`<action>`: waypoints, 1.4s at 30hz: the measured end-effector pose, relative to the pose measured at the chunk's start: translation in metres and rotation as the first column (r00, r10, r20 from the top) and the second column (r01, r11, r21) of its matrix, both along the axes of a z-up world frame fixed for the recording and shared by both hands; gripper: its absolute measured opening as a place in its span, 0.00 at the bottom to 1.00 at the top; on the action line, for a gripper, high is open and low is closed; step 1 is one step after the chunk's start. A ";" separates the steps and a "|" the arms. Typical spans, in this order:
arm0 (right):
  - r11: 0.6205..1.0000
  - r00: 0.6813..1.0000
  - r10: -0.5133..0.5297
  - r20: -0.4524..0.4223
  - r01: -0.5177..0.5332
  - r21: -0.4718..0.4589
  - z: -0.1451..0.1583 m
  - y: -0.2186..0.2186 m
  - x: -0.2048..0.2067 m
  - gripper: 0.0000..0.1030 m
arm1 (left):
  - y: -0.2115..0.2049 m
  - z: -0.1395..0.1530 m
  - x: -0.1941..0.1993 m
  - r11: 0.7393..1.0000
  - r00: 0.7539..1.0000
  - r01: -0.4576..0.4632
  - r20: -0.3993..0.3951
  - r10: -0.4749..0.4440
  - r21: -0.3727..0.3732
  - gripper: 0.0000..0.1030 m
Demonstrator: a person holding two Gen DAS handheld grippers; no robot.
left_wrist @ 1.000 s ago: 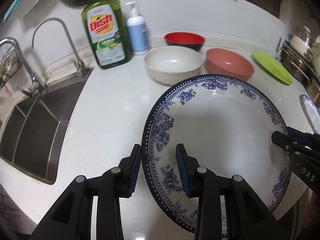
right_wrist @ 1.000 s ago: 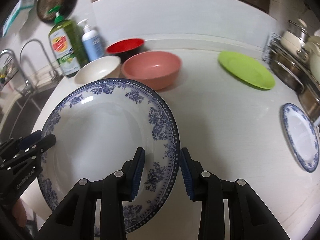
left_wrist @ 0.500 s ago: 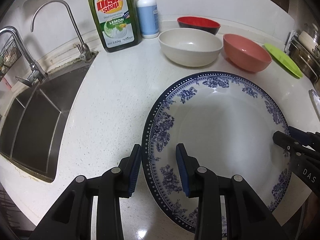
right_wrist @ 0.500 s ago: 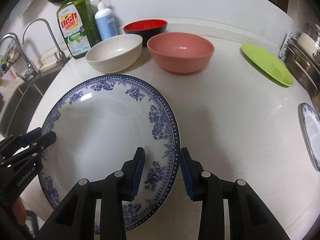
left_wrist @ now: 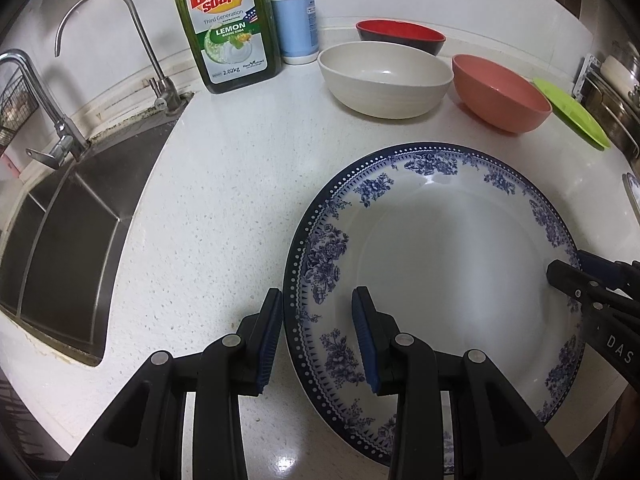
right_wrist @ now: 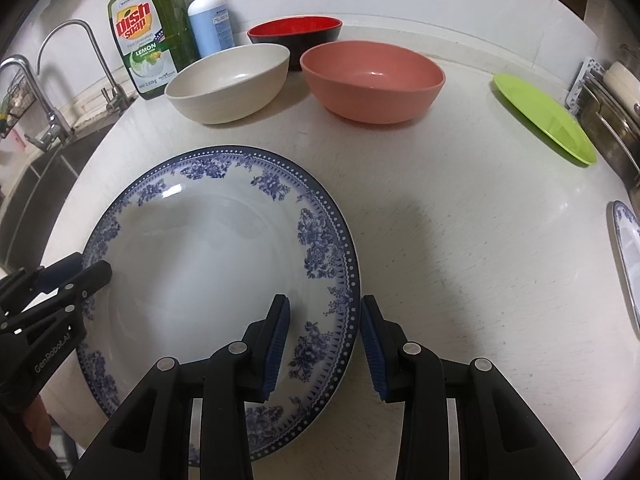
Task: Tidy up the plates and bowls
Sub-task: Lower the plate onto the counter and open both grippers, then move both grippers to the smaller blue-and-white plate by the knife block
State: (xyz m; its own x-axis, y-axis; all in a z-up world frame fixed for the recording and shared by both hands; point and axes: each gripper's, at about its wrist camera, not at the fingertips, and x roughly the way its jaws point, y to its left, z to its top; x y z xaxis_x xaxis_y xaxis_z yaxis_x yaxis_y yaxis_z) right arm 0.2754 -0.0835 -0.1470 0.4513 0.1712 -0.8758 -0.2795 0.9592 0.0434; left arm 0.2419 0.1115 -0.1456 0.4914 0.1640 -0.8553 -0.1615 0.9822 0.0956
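Observation:
A large blue-and-white floral plate [left_wrist: 452, 264] [right_wrist: 200, 264] is held between both grippers just above or on the white counter; I cannot tell which. My left gripper [left_wrist: 318, 338] straddles its left rim, jaws around the edge. My right gripper [right_wrist: 325, 340] straddles its right rim the same way. Behind stand a cream bowl [left_wrist: 386, 78] [right_wrist: 228, 84], a pink bowl [left_wrist: 500, 92] [right_wrist: 372, 80] and a red-and-black bowl [left_wrist: 400, 36] [right_wrist: 294, 36]. A green plate [right_wrist: 544, 116] [left_wrist: 572, 116] lies at the right.
A sink [left_wrist: 60, 240] with two taps [left_wrist: 104, 48] is at the left. A dish soap bottle [left_wrist: 224, 24] and a white-blue pump bottle [left_wrist: 294, 12] stand at the back. A small blue-rimmed plate [right_wrist: 628, 260] and a metal rack [right_wrist: 612, 120] sit at the right edge.
Both grippers have carried the big plate forward and lower toward the bowls and bottles, which now look nearer. Their hold on the rim has not changed.

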 end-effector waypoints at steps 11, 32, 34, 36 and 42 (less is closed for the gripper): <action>1.000 1.000 -0.001 0.001 0.001 0.001 0.000 0.001 0.002 0.37 | -0.001 0.000 0.001 1.000 1.000 0.011 -0.002 -0.011 -0.007 0.42; 0.983 0.969 -0.178 0.171 0.168 0.069 0.060 -0.044 -0.029 0.77 | -0.056 0.087 -0.004 0.976 0.950 0.205 0.224 -0.217 0.074 0.98; 0.976 0.958 -0.214 0.192 0.204 0.071 0.068 -0.054 -0.035 0.80 | -0.066 0.094 -0.002 0.969 0.939 0.230 0.243 -0.245 0.085 0.99; 0.968 0.946 -0.248 0.207 0.237 0.080 0.075 -0.065 -0.039 0.82 | -0.077 0.101 0.002 0.962 0.928 0.256 0.256 -0.271 0.092 1.00; 0.937 0.902 -0.348 0.254 0.334 0.098 0.092 -0.104 -0.050 0.86 | -0.122 0.117 0.009 0.940 0.895 0.326 0.289 -0.340 0.098 1.00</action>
